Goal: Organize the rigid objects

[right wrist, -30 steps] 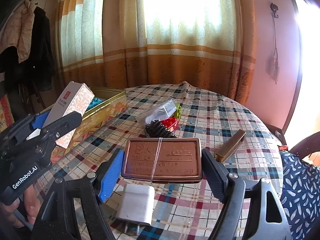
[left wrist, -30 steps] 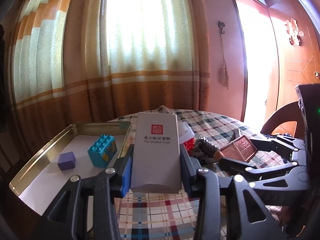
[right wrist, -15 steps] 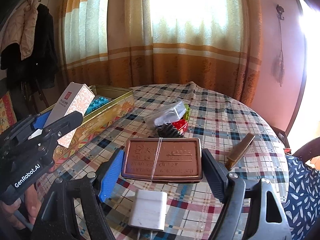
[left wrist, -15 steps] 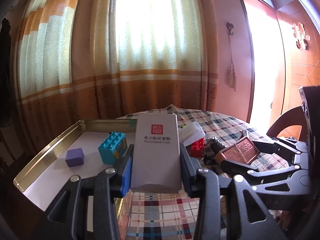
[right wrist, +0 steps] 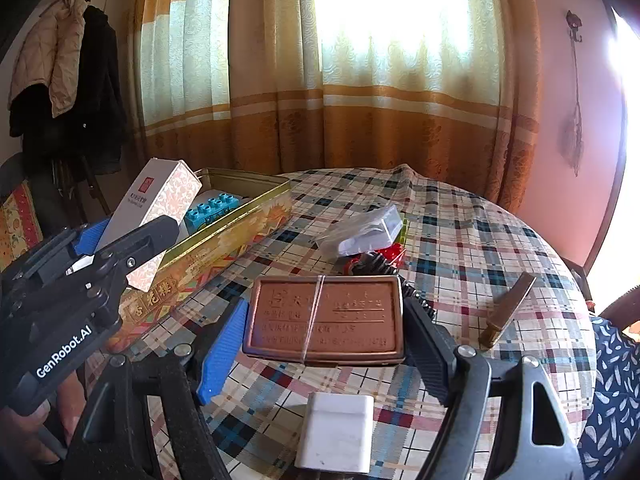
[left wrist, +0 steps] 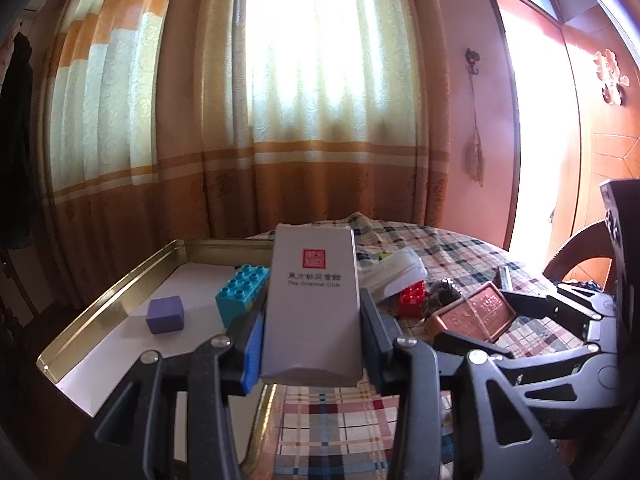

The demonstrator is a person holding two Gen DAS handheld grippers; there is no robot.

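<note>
Desk [right wrist: 460, 240] cloth: plaid, cream w/ blue, red & black lines. Tin tray [left wrist: 120, 300]: gold rim, white inside; outer wall [right wrist: 224, 248] gold w/ orange pattern. In tray: purple cube [left wrist: 165, 314], teal stud brick [left wrist: 240, 292]. Grey box [left wrist: 312, 304] w/ red seal. Copper-brown embossed case [right wrist: 324, 318]. White charger [right wrist: 336, 436]. Red brick [left wrist: 412, 298]. Curtain [right wrist: 360, 80]: cream & orange bands. Tongs black, one blue pad each.

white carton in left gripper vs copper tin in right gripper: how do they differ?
The white carton is tall, narrow, pale card with a red seal; the copper tin is wide, flat, embossed metal with a band around it. The carton points up and away over the gold tray's edge; the tin is held flat above the tablecloth. Both are clamped between jaws.
</note>
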